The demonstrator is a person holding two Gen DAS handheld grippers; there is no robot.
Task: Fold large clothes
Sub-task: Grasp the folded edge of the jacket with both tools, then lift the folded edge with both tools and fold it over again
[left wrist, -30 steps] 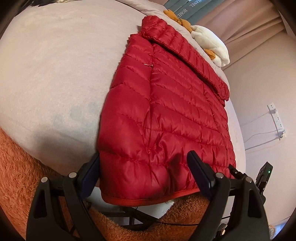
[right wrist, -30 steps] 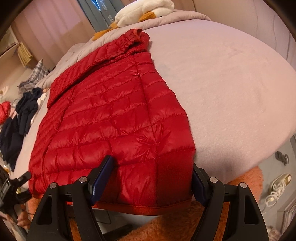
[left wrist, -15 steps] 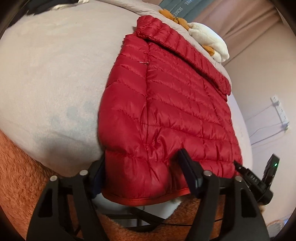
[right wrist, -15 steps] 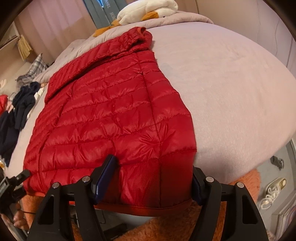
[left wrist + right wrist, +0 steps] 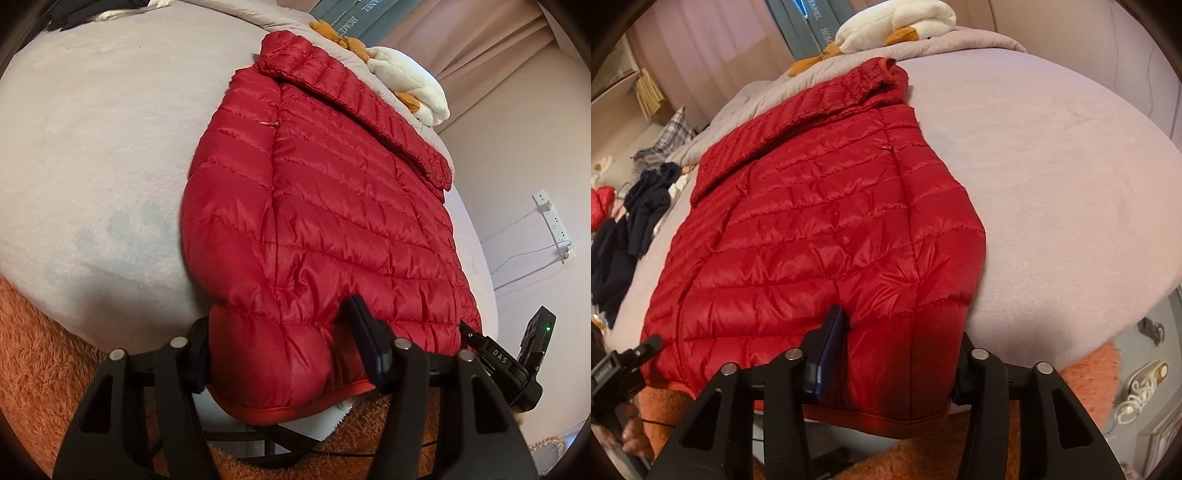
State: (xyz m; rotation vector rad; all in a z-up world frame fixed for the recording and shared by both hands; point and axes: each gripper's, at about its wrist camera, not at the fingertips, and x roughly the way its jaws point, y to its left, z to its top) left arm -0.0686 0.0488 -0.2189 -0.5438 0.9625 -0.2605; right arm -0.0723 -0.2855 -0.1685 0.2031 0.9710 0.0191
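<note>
A red quilted puffer jacket point(image 5: 325, 206) lies flat on a grey bed point(image 5: 96, 140), collar at the far end, hem hanging over the near edge. My left gripper point(image 5: 284, 350) has its jaws around the hem's left corner, closing on the fabric. My right gripper point(image 5: 897, 358) has its jaws around the hem's right corner point(image 5: 905, 369); the jacket also fills the right wrist view point(image 5: 820, 221). Each gripper's far finger is partly hidden by the jacket.
A white and orange plush toy point(image 5: 897, 22) lies at the head of the bed. Dark clothes point(image 5: 631, 221) are piled at the left. An orange fluffy rug point(image 5: 40, 354) lies below the bed edge. A power strip point(image 5: 554, 221) hangs on the wall.
Both grippers have moved forward onto the hem and their jaws have narrowed around the jacket's two bottom corners.
</note>
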